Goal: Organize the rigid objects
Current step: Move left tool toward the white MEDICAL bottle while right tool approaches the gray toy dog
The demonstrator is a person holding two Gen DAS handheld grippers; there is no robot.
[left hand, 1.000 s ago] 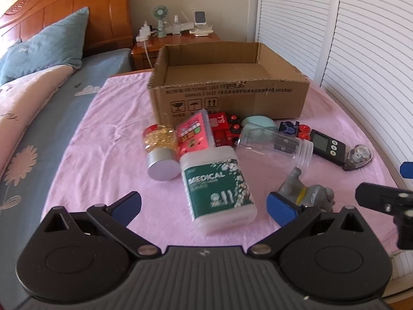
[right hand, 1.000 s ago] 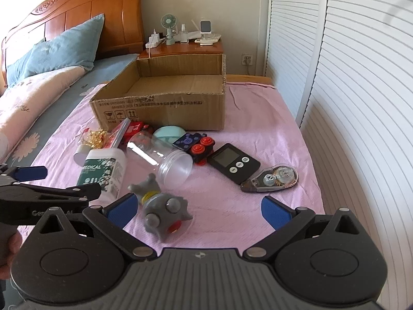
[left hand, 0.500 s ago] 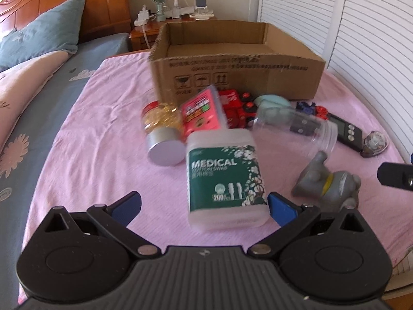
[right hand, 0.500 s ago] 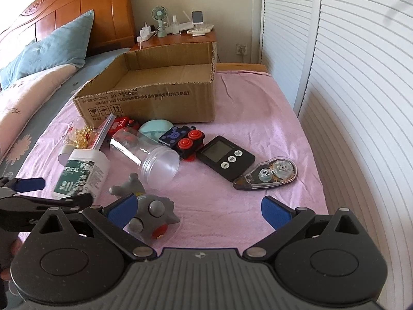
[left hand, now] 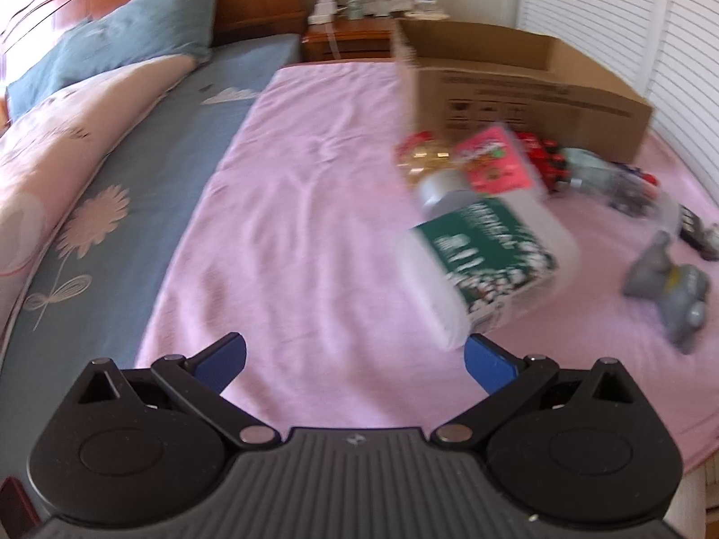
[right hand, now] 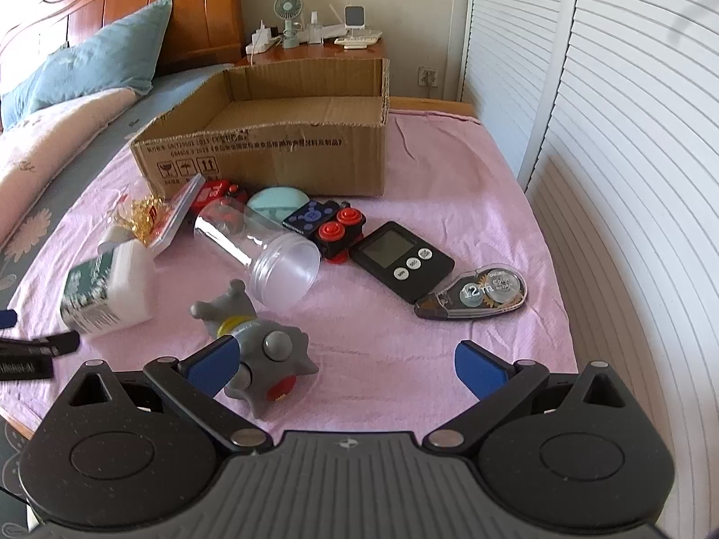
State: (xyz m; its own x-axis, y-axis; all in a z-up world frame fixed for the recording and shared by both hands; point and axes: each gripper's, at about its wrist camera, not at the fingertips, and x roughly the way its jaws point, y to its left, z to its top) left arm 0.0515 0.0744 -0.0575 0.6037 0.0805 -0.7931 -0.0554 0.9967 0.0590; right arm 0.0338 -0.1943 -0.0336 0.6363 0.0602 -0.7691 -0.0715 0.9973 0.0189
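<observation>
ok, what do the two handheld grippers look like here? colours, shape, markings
Both match: matte black bodies, ribbed dark-grey centre plate with a small logo, two round housings, black linkage arms with silver pivot pins, blue finger pads. Left gripper; right gripper. No cables, hands or sleeves are visible.

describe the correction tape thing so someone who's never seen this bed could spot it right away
Start at the open brown cardboard box on the pink cloth and come toward the camera, to the right. Past the flat black digital timer lies the teardrop-shaped correction tape dispenser. It alone has a clear shell showing gears and "12 m".
</observation>
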